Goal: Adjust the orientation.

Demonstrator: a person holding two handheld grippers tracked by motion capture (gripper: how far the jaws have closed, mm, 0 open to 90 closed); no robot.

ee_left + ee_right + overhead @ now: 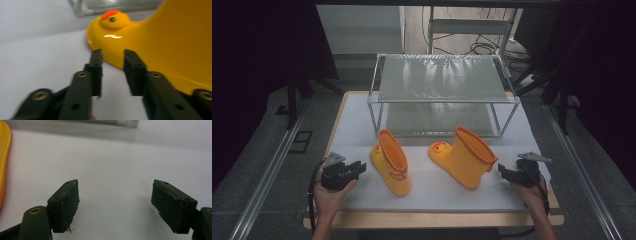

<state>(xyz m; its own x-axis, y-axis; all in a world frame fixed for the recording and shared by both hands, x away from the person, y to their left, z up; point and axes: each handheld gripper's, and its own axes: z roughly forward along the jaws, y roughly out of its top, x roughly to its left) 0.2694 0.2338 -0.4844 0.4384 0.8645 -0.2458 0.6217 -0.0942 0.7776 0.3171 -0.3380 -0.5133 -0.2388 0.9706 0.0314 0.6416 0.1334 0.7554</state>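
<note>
Two yellow rubber boots with duck faces on their toes stand on the white table mat (432,192). The left boot (392,162) is near my left gripper (360,167), which is slightly open and holds nothing. In the left gripper view, my left gripper (113,53) points at that boot (160,42), just short of its toe with the duck face (112,18). The right boot (467,157) stands a little left of my right gripper (501,171). My right gripper (115,182) is wide open over bare mat, with the boot's yellow edge (3,157) off to the left.
A two-tier metal shelf rack (437,80) stands at the back of the table, behind both boots. Aluminium rails (267,170) run along both sides of the table. The mat's front strip lies bare between the person's hands.
</note>
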